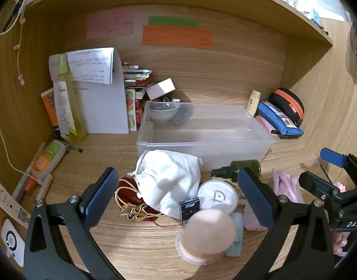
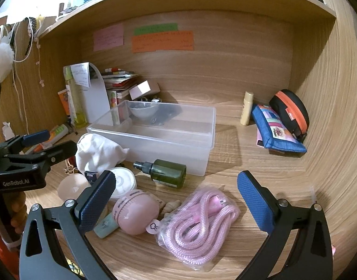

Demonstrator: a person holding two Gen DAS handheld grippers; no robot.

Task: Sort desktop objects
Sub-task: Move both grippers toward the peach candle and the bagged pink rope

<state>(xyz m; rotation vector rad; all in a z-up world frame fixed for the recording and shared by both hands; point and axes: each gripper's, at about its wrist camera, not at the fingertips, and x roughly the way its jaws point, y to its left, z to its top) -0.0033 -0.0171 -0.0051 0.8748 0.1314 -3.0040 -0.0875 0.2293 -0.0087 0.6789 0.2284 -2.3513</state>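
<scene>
Both grippers hover wide apart and empty over the worktop [image 2: 260, 163]. The left gripper [image 1: 176, 196] frames the white drawstring pouch [image 1: 169, 179]; the right gripper [image 2: 176, 200] frames the bagged pink rope [image 2: 199, 224], before the clear bin [image 2: 155, 135].

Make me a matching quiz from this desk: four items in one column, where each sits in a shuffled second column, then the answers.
1. dark green spray bottle
2. pink coiled rope in a plastic bag
3. small grey bowl
4. blue zip pouch

A. inside the clear plastic bin
B. between the right gripper's open fingers
C. leaning by the black and orange case
D. lying on its side before the bin

Pairs: 1-D, 2-B, 3-A, 4-C
</scene>
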